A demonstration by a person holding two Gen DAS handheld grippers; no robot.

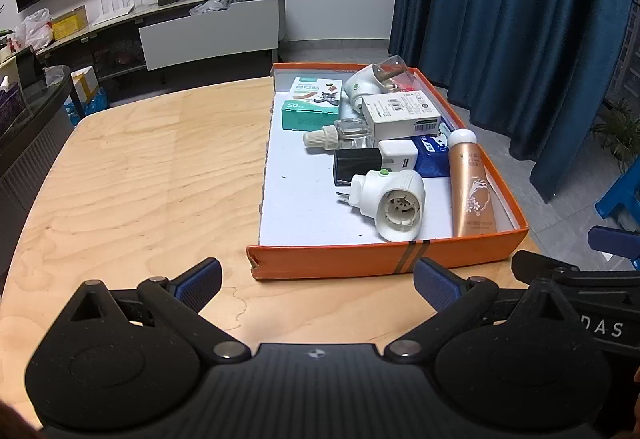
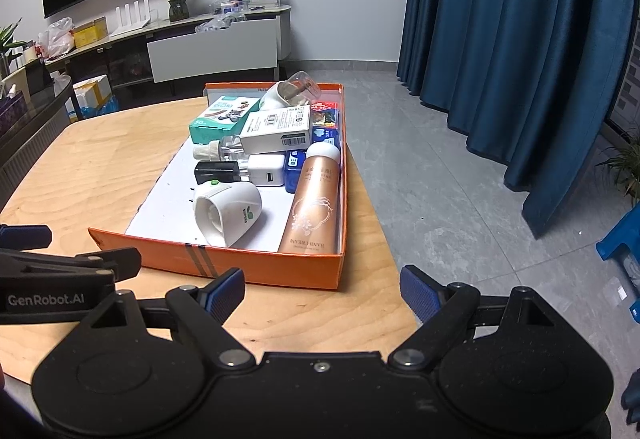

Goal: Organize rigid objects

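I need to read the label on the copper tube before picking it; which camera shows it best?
The right wrist view: the copper tube lies lengthwise toward the camera and "HAND CREAM" is legible near its base. The left wrist view shows the same tube along the orange box's right wall, but its print is too small to read.

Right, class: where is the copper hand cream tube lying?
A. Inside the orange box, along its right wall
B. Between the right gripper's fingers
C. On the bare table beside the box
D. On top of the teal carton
A: the hand cream tube lies flat inside the orange box, along its right wall.
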